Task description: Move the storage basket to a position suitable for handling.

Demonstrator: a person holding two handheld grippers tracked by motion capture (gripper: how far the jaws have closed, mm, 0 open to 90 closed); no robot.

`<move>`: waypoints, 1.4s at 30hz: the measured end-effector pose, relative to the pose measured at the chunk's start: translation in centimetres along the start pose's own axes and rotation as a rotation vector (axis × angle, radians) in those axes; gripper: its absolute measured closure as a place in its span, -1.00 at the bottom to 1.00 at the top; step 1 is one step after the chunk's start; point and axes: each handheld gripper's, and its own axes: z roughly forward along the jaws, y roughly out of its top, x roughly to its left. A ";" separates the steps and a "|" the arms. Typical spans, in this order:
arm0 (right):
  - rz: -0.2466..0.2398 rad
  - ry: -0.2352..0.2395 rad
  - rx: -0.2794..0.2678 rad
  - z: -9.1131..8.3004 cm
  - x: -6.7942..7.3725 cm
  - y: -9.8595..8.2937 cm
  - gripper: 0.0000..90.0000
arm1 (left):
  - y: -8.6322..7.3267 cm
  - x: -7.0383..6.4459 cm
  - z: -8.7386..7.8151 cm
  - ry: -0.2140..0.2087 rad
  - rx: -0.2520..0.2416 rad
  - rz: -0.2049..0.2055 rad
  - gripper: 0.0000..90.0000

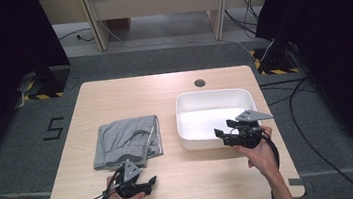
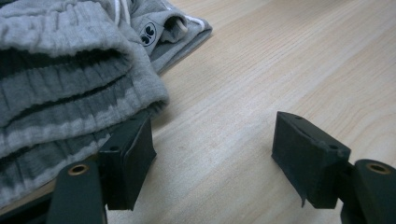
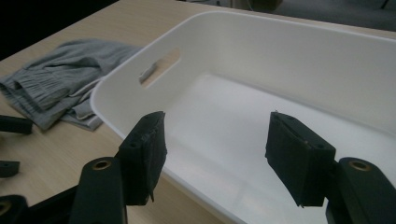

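Spread wide, both sets of fingers, gripping nothing. At left: left gripper (image 1: 150,183) low at the table's (image 1: 184,189) near edge, one finger (image 2: 128,161) just touching the ribbed hem of the folded grey trousers (image 1: 128,140). For a clean pick, better to slide one jaw under the whole stack and close on all layers, not just the hem. At right: right gripper (image 1: 223,135) over the near rim of the empty white bin (image 1: 212,100), ready to steady it.

grey shorts (image 1: 128,140) (white drawstring), white bin (image 1: 215,117)
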 end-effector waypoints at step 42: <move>-0.097 0.225 0.046 7.4 8.4 3.1 -0.17 | 1.2 5.8 -5.0 0.098 -0.096 -0.136 -0.34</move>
